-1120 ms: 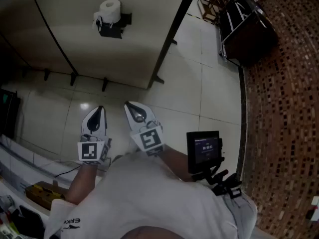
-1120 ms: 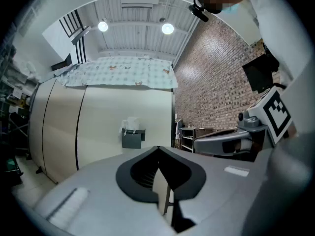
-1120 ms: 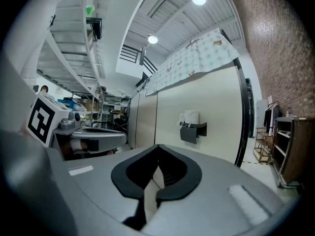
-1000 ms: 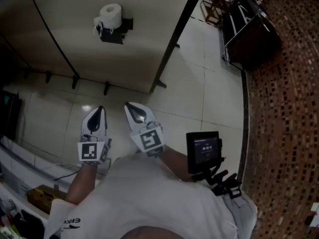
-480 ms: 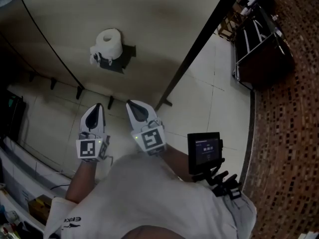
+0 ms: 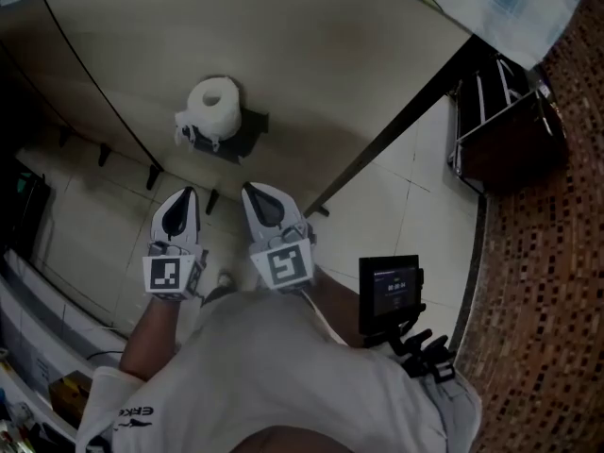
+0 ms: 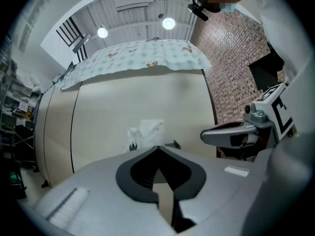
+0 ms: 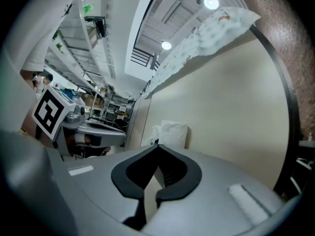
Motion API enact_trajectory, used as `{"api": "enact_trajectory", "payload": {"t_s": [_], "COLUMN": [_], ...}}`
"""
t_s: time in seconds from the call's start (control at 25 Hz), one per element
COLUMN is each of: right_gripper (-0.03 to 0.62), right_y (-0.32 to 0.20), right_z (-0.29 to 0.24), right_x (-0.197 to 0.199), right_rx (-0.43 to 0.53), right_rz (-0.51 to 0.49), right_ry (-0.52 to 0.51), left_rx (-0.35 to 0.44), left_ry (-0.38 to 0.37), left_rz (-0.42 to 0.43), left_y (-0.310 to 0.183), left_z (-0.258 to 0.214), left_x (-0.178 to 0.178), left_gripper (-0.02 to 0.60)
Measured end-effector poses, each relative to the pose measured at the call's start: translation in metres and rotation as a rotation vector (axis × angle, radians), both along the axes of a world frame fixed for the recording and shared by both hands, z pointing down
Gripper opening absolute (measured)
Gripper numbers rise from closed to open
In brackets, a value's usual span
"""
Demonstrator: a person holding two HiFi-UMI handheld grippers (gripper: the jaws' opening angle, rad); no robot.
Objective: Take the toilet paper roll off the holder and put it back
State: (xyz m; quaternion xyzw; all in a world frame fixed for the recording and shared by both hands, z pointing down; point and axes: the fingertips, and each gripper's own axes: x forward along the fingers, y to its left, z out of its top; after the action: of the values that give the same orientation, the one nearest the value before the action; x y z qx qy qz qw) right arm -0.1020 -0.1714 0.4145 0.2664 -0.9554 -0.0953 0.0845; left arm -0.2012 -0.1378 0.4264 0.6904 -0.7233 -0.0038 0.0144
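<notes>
A white toilet paper roll (image 6: 215, 105) sits on a dark holder (image 6: 226, 140) fixed to the beige partition wall (image 6: 311, 55). Both grippers are held side by side a short way in front of it, pointing at the wall, with a gap to the roll. My left gripper (image 6: 187, 192) is shut and empty. My right gripper (image 6: 247, 189) is shut and empty too. In the left gripper view the roll (image 7: 146, 133) shows just past the meeting jaw tips (image 7: 157, 147). The right gripper view has the roll (image 8: 171, 133) right behind its closed tips (image 8: 157, 145).
The partition's dark end post (image 6: 396, 130) runs down to the tiled floor (image 6: 396, 225) at the right. A dark metal rack (image 6: 505, 125) stands by the mosaic brick wall (image 6: 547, 281). A small screen on a mount (image 6: 389, 291) hangs at the person's right side. Cluttered shelves (image 6: 19, 385) lie lower left.
The person has stepped toward the partition with both shut grippers held out. The roll and holder now sit closer and lower in the head view, just beyond the gripper tips.
</notes>
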Motion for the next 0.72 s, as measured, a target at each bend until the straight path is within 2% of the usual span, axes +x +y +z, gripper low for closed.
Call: {"api": "enact_trajectory", "payload": {"t_s": [0.2,0.4,0.6,0.72], "right_gripper": [0.015,0.017,0.131,0.176], "right_y": [-0.014,-0.032,-0.050,-0.060], "right_z": [-0.010,-0.024,-0.035,-0.042], "right_x": [-0.028,-0.053,-0.076,-0.089], "right_rx": [0.112,0.181,0.278,0.335], "right_rz": [-0.016,-0.026,-0.060,-0.093], "right_ry": [0.103,0.208,0.363,0.455], "left_rx": [-0.017,0.014,0.029,0.037], "left_ry": [0.006,0.020,0.020,0.012], "left_rz": [0.039,0.074,0.119,0.123], "left_y": [-0.022,-0.036,-0.043,-0.046], "left_z": [0.003,-0.001,-0.002,0.002], "left_x": [-0.018,-0.037,-0.045,-0.054], "left_gripper": [0.003,0.003,0.003,0.003]}}
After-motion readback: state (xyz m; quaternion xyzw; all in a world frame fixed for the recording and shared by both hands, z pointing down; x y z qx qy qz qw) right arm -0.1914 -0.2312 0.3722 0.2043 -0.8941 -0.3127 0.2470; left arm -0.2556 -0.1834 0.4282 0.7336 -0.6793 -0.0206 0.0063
